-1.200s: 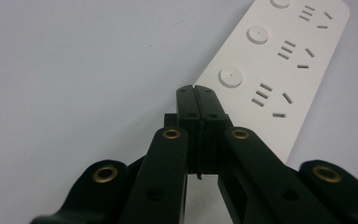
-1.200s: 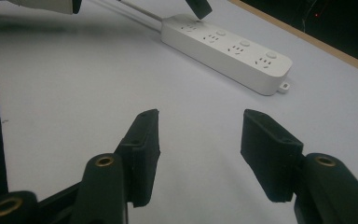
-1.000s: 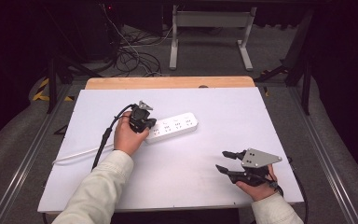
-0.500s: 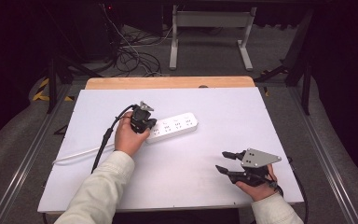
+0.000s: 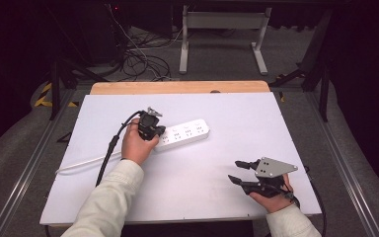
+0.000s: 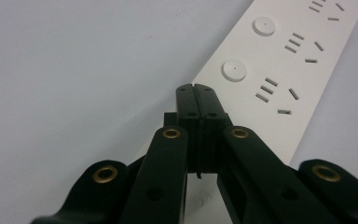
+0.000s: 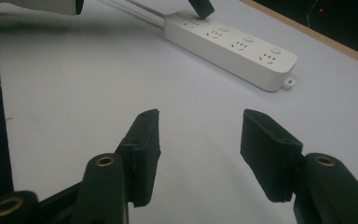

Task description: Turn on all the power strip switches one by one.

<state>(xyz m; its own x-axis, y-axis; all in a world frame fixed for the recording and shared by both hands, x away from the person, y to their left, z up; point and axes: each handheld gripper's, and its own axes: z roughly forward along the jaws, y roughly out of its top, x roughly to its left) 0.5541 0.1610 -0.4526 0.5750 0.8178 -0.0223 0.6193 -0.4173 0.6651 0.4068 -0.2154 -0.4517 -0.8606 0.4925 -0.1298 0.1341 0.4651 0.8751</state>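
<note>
A white power strip (image 5: 185,133) lies near the middle of the white table, its cord running off to the left. My left gripper (image 5: 159,131) is shut, its tips pressed down on the strip's left end. In the left gripper view the jaws meet with nothing between them, the left gripper (image 6: 196,88) resting on the power strip (image 6: 279,60) just below a round button. My right gripper (image 5: 237,171) is open above the table's front right, empty. In the right gripper view the right gripper (image 7: 200,121) points toward the power strip (image 7: 230,44).
The strip's white cord (image 5: 86,164) curves toward the table's left edge, beside the left gripper's black cable (image 5: 109,148). A wooden strip (image 5: 177,87) borders the table's far edge. Cables and a metal stand (image 5: 222,29) lie on the floor beyond.
</note>
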